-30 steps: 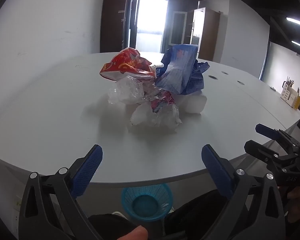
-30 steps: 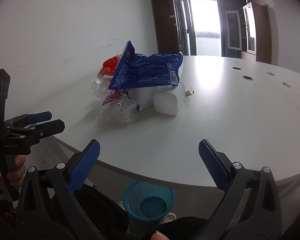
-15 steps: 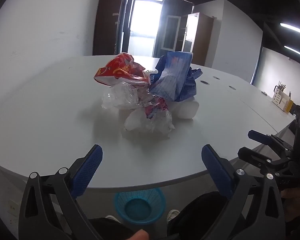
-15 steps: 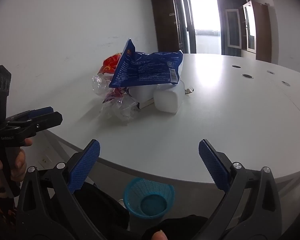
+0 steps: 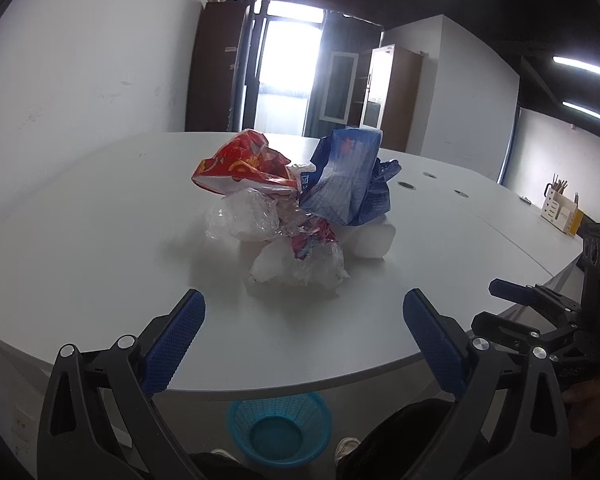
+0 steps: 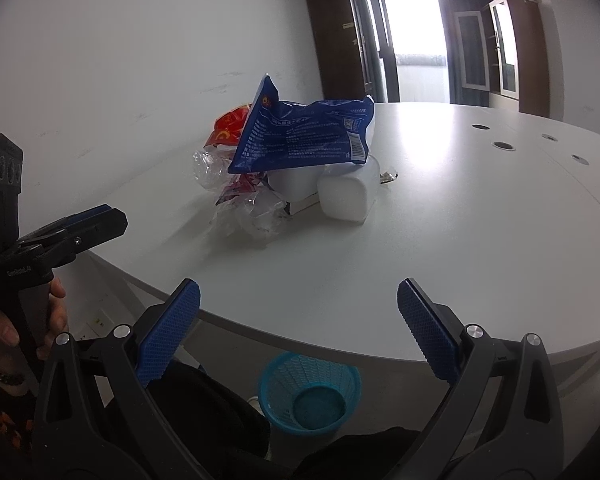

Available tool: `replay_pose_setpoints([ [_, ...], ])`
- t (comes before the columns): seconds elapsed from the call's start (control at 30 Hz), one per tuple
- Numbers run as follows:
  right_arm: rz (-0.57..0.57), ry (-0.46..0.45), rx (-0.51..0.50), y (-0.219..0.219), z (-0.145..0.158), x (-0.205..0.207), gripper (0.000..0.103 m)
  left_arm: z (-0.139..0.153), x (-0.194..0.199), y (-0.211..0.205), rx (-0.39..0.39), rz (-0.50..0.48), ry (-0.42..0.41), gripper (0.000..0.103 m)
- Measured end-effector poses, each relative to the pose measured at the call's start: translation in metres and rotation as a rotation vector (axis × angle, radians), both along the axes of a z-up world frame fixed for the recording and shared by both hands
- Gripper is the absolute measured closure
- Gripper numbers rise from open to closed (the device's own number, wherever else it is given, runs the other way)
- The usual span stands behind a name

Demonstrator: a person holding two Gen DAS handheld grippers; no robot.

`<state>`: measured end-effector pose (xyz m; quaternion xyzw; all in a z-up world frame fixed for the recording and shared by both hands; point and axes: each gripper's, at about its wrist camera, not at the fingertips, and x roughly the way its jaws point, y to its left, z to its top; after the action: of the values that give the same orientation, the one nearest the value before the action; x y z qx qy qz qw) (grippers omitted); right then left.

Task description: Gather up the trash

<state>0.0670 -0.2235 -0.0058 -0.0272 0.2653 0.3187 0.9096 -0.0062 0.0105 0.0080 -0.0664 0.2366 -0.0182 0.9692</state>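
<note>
A pile of trash sits on the white table (image 5: 80, 232): a red snack bag (image 5: 244, 164), a blue bag (image 5: 348, 180), clear crumpled plastic (image 5: 244, 216) and a white plastic container (image 5: 374, 240). The right wrist view shows the blue bag (image 6: 304, 140) and the white container (image 6: 346, 196). A blue mesh waste basket (image 5: 280, 426) stands on the floor below the table edge, also in the right wrist view (image 6: 310, 392). My left gripper (image 5: 304, 344) is open and empty near the table's front edge. My right gripper (image 6: 298, 328) is open and empty, short of the table.
A wooden organiser (image 5: 560, 208) stands at the table's far right. Round cable holes (image 6: 504, 145) dot the table top. Dark cabinets and a bright door (image 5: 288, 72) are at the back. The person's legs (image 6: 220, 420) are below, beside the basket.
Both grippers have risen and edged toward the table, so the pile sits lower in view. Both stay open. The trash has not moved.
</note>
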Motion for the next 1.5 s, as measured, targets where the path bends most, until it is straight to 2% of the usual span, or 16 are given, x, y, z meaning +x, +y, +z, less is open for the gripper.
replay_pose_setpoints([
  [0.17, 0.004, 0.002, 0.006, 0.0, 0.001, -0.003, 0.009, -0.001, 0.002, 0.003, -0.002, 0.017, 0.02, 0.006],
  [0.33, 0.001, -0.001, 0.008, 0.003, 0.003, -0.006, 0.009, -0.002, 0.004, 0.005, -0.016, -0.015, 0.038, 0.006],
  [0.73, -0.015, 0.002, -0.002, 0.006, 0.006, -0.008, 0.009, 0.001, 0.002, 0.011, -0.044, 0.0, 0.031, 0.006],
  [1.13, -0.002, 0.009, 0.009, 0.01, 0.007, -0.009, 0.009, 0.001, 0.004, 0.019, -0.036, 0.031, 0.031, 0.006],
  [1.3, 0.005, 0.016, 0.019, 0.014, 0.007, -0.007, 0.009, 0.001, 0.005, 0.035, -0.099, 0.061, 0.018, 0.006],
  [1.5, 0.023, 0.023, 0.03, 0.03, 0.011, 0.005, 0.009, 0.005, 0.02, 0.058, -0.112, 0.104, 0.012, 0.006],
])
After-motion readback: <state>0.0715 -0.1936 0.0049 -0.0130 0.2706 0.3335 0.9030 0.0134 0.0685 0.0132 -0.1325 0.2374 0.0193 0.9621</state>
